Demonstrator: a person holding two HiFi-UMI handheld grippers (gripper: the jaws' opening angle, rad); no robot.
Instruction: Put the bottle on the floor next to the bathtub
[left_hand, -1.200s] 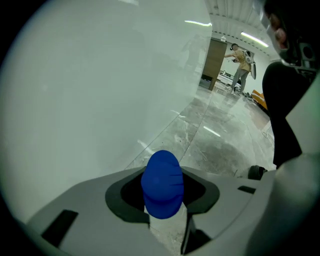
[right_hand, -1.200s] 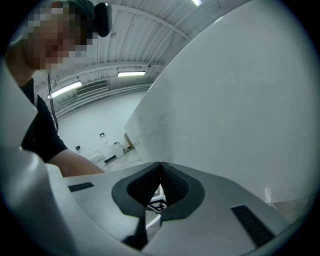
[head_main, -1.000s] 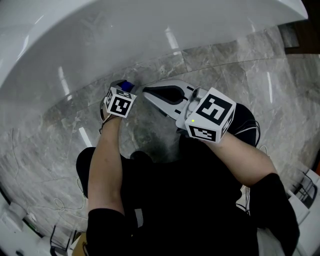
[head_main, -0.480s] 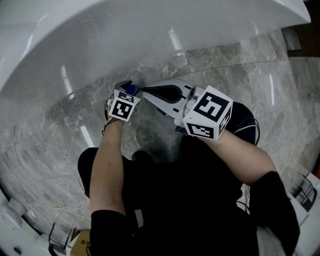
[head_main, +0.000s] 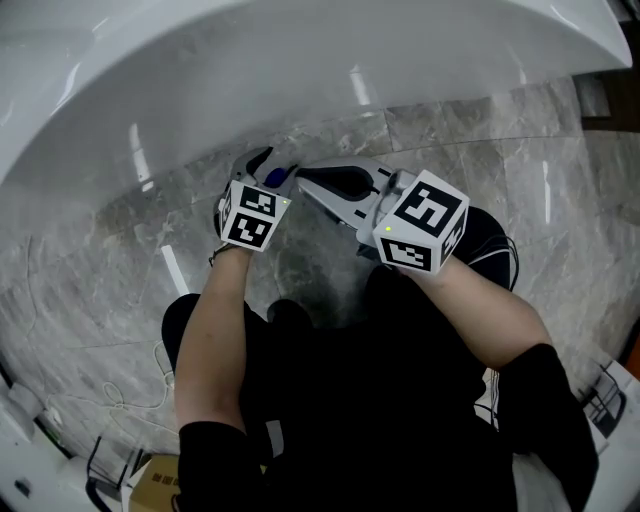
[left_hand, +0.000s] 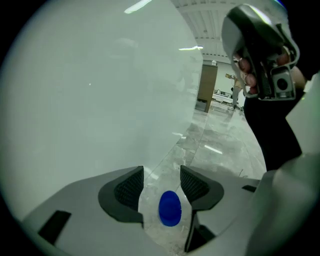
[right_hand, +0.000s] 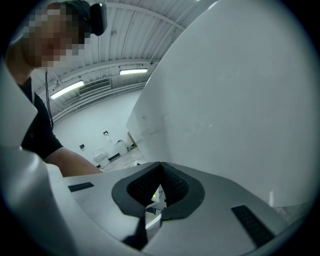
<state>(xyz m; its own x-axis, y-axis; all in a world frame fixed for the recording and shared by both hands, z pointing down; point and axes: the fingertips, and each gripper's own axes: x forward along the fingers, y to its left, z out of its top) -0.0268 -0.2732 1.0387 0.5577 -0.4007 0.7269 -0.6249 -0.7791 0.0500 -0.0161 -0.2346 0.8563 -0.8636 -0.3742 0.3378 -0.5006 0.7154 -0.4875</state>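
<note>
Only the bottle's blue cap (head_main: 279, 178) shows, close to the white bathtub (head_main: 300, 60) over the grey marble floor (head_main: 450, 140). In the left gripper view the blue cap (left_hand: 170, 208) sits low between the jaws, just behind the black pads (left_hand: 129, 187), which stand apart from it. My left gripper (head_main: 266, 165) (left_hand: 161, 176) is opening, with floor visible between the pads. My right gripper (head_main: 302, 180) (right_hand: 159, 189) lies just right of the cap, its tips together with nothing between them. The bottle's body is hidden.
The tub wall (left_hand: 90, 100) curves over the floor right in front of both grippers. The person's dark-clothed legs fill the lower middle. Thin cables (head_main: 130, 400) and a cardboard box (head_main: 150, 485) lie at lower left.
The left gripper's jaws have spread and it has shifted slightly up and right; the blue cap now shows beside it. The right gripper has barely moved.
</note>
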